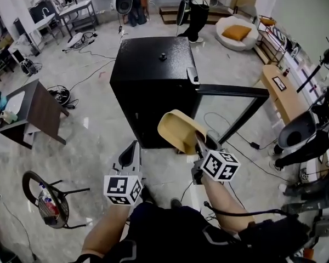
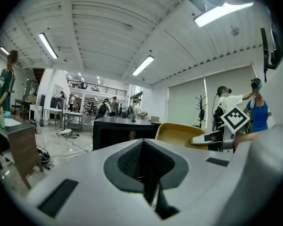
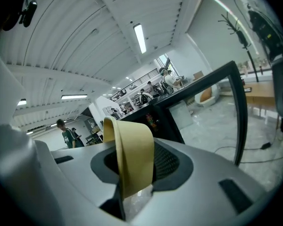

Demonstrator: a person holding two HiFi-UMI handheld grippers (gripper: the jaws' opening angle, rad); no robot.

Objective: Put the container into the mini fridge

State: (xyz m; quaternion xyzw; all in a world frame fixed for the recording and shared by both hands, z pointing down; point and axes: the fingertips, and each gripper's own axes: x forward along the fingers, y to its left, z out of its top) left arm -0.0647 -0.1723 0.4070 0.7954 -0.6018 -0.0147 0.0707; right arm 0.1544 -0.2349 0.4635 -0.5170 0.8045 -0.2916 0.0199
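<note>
One container (image 1: 178, 129) gripped by rim in right gripper (image 1: 199, 142) jaws, near side of mini fridge (image 1: 148, 81), door (image 1: 233, 92) open right. Left gripper (image 1: 132, 151) jaws closed, empty. Better lower container, keep level, avoid door.

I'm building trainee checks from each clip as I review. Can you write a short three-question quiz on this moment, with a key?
1. True or false: the door of the mini fridge stands open.
2. Where is the tan container? A: inside the fridge. B: on top of the fridge. C: held in the air in front of the fridge.
3. Which gripper grips the container, and what does the other one hold?

Key
1. True.
2. C.
3. The right gripper, its jaws closed on the container's wall. The left gripper is shut and holds nothing.
</note>
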